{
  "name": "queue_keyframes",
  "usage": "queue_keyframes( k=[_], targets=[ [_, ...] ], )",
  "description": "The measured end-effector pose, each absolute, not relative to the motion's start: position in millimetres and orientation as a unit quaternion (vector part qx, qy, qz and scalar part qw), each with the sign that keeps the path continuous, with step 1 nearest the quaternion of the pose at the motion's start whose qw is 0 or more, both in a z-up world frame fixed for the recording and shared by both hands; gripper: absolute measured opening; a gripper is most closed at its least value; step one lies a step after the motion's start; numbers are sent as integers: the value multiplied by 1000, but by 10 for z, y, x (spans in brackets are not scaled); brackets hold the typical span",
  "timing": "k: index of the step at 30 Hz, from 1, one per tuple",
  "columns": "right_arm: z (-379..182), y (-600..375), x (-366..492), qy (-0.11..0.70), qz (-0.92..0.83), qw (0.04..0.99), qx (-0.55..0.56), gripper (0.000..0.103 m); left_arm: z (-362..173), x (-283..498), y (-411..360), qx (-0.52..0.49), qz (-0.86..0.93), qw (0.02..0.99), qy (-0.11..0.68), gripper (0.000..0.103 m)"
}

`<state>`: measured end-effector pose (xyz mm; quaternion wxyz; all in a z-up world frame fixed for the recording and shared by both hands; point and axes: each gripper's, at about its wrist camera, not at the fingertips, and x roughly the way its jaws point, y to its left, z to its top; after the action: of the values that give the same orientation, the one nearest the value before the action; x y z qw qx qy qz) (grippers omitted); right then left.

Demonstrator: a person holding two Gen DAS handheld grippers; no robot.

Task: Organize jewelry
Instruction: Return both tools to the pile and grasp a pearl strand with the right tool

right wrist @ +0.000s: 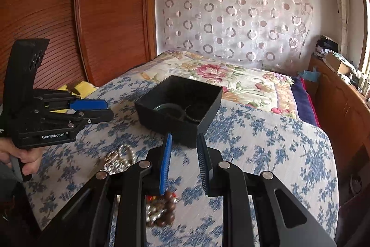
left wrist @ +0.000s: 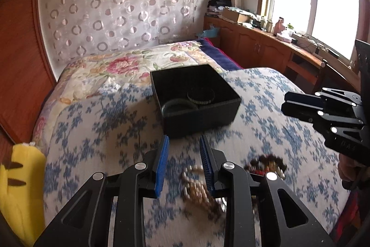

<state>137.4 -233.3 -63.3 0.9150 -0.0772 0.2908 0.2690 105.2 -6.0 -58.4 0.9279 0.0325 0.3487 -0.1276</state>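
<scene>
A black open box [left wrist: 203, 117] sits on the blue-flowered bedspread, holding a dark bangle [left wrist: 178, 105] and a studded band [left wrist: 201, 96]. My left gripper [left wrist: 184, 139] hovers just short of the box, open, with nothing between its blue pads. A pile of pearly beads [left wrist: 196, 186] lies under it and dark brown beads [left wrist: 266, 166] lie to the right. My right gripper [right wrist: 185, 137] also faces the box [right wrist: 178, 131], open and empty, above a brown bead bracelet [right wrist: 164, 210]. The pearly pile [right wrist: 120, 159] lies to its left, below the left gripper [right wrist: 109, 109].
A yellow plush toy [left wrist: 20, 189] lies at the bed's left edge by the wooden wardrobe [right wrist: 104, 15]. A floral quilt [left wrist: 138, 61] lies behind the box. A cluttered wooden cabinet [left wrist: 266, 38] runs under the window. A hand [right wrist: 25, 159] holds the left gripper's handle.
</scene>
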Motion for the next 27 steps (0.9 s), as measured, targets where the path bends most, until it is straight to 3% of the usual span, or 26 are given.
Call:
queue_keyframes(
  k=[22, 27],
  targets=[
    [-1071, -1930, 959, 347, 320, 876, -95, 25, -900, 593, 123, 19, -112, 921, 373, 26],
    [-1142, -1800, 917, 358, 331, 866, -110, 34, -946, 591, 143, 15, -113, 920, 375, 26]
  ],
)
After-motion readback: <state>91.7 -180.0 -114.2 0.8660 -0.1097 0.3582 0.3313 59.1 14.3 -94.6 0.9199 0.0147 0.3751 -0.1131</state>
